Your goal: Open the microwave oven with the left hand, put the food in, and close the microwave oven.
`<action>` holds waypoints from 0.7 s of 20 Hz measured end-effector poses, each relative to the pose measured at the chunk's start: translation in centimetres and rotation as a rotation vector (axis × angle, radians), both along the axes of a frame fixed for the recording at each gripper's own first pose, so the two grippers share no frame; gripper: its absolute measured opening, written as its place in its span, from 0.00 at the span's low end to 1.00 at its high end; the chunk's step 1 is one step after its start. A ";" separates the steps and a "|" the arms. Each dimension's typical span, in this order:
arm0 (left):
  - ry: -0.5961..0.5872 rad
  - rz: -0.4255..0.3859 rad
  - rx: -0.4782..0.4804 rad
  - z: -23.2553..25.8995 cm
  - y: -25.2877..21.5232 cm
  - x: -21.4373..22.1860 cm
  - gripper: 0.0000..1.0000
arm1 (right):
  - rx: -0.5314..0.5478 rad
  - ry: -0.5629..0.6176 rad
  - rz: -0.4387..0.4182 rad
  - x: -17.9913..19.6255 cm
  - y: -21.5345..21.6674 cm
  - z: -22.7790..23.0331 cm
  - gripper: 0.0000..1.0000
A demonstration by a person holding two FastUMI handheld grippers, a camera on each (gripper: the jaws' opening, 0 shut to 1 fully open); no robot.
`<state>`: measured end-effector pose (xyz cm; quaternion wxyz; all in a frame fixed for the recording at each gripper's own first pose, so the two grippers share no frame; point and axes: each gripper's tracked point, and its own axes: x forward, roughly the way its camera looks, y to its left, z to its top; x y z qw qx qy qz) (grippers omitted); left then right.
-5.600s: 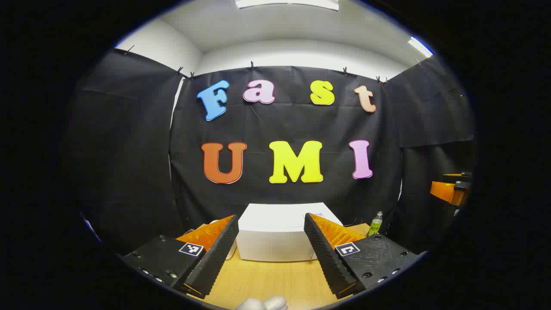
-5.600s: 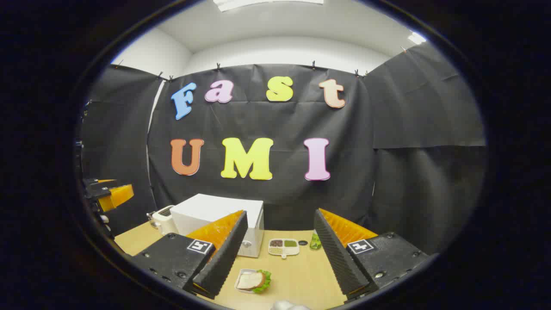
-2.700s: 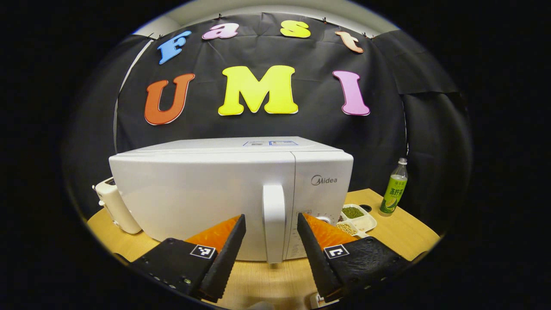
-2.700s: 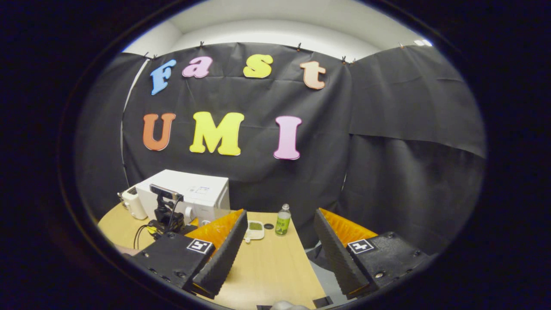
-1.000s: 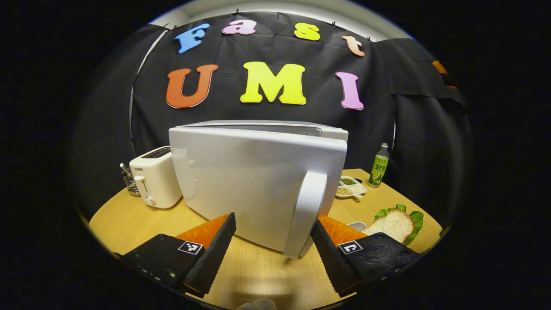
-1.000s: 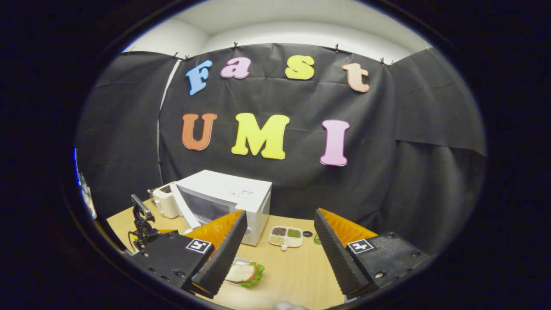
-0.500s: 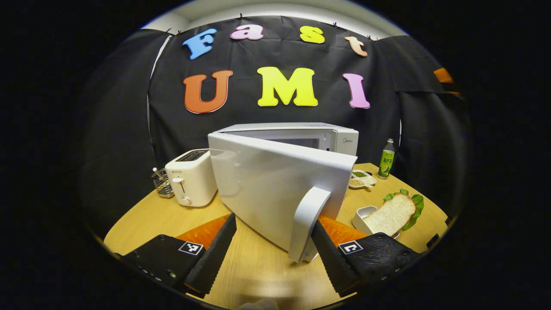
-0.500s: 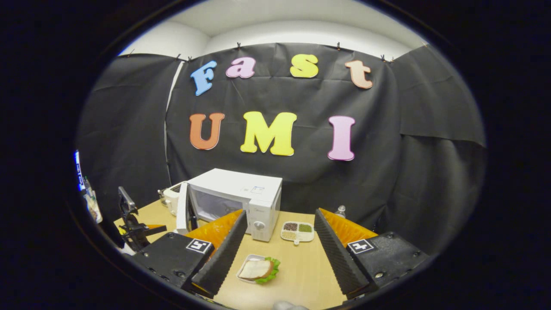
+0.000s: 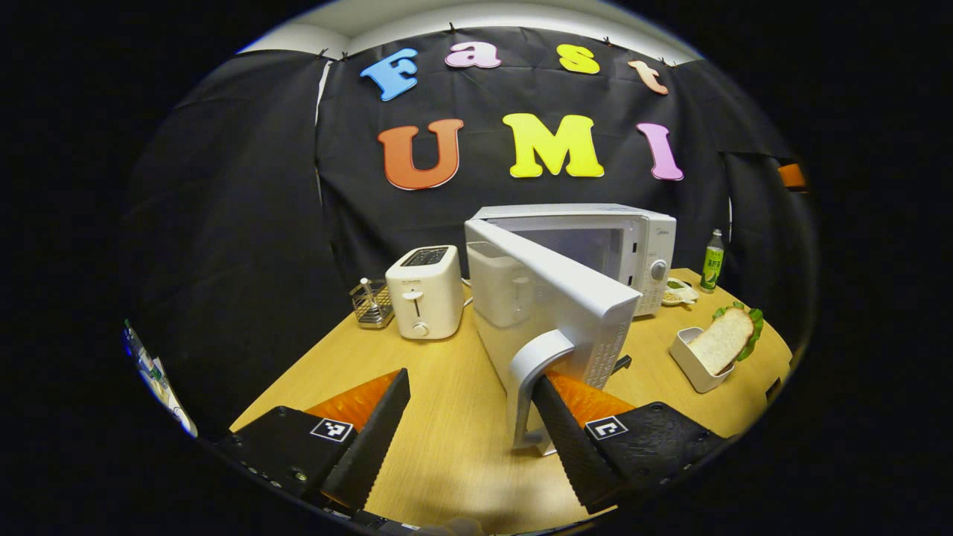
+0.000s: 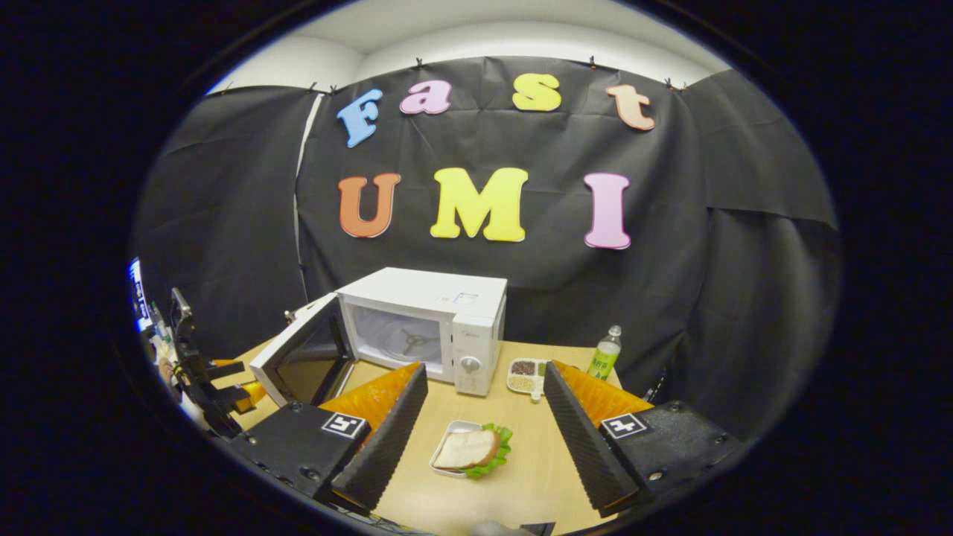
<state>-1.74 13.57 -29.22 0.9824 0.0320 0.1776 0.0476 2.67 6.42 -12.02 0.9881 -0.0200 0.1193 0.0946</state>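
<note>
The white microwave oven [image 10: 439,320] stands open. The bread-and-lettuce sandwich in its white tray [image 10: 469,450] lies in front of the oven, directly ahead of the right tool [image 10: 480,428], whose fingers are apart; the left tool [image 9: 469,417], also apart, hooks the white door handle [image 9: 532,380].

A staged kitchen corner inside a recording booth is shown: black cloth walls [image 10: 744,246] are hung around a wooden table [image 9: 447,387] on which a microwave oven [image 10: 439,313], a toaster [image 9: 424,298] and a sandwich [image 10: 469,449] are placed.

Nothing reads clearly. At three o'clock in the left gripper view, the microwave oven [image 9: 655,246] carries a brand mark too small to read, and so is the bottle's [image 9: 713,260] label.
</note>
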 end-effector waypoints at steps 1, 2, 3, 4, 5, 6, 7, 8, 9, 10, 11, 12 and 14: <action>0.008 0.011 -0.005 -0.1 0.8 -0.3 0.97 | 0.001 0.011 0.005 0.2 0.1 -0.8 1.00; 0.017 0.023 -0.005 0.0 1.6 -0.9 0.98 | 0.000 0.021 0.010 0.5 0.1 -1.6 1.00; 0.025 0.033 0.000 0.0 2.3 -1.3 0.97 | -0.003 0.034 0.014 0.8 0.1 -2.4 1.00; 0.022 0.044 0.013 0.2 2.8 -1.6 0.98 | -0.005 0.051 0.014 1.2 -0.2 -3.6 1.00; 0.022 0.052 0.024 0.5 3.4 -1.9 0.98 | -0.005 0.073 0.012 1.7 -0.6 -4.8 1.00; 0.023 0.066 0.031 0.7 4.2 -2.3 0.97 | -0.003 0.099 0.010 2.1 -1.0 -6.1 0.99; 0.025 0.083 0.036 1.0 4.9 -2.7 0.97 | 0.003 0.124 0.015 2.7 -1.2 -7.5 0.99; 0.023 0.101 0.043 1.2 5.6 -3.1 0.97 | 0.010 0.154 0.014 3.0 -1.5 -8.8 0.99; 0.026 0.116 0.044 1.5 6.0 -3.4 0.98 | 0.020 0.183 0.023 3.6 -1.6 -10.1 0.99; 0.021 0.126 0.050 2.0 6.2 -3.6 0.98 | 0.027 0.214 0.029 4.0 -1.9 -11.5 1.00; 0.014 0.135 0.061 2.6 6.2 -3.9 0.97 | 0.039 0.244 0.036 4.8 -2.0 -13.0 1.00; 0.010 0.141 0.067 3.1 6.3 -4.1 0.97 | 0.052 0.278 0.048 5.5 -2.1 -14.5 1.00; -0.002 0.158 0.078 4.3 5.9 -4.3 0.97 | 0.091 0.353 0.073 6.6 -2.2 -17.3 1.00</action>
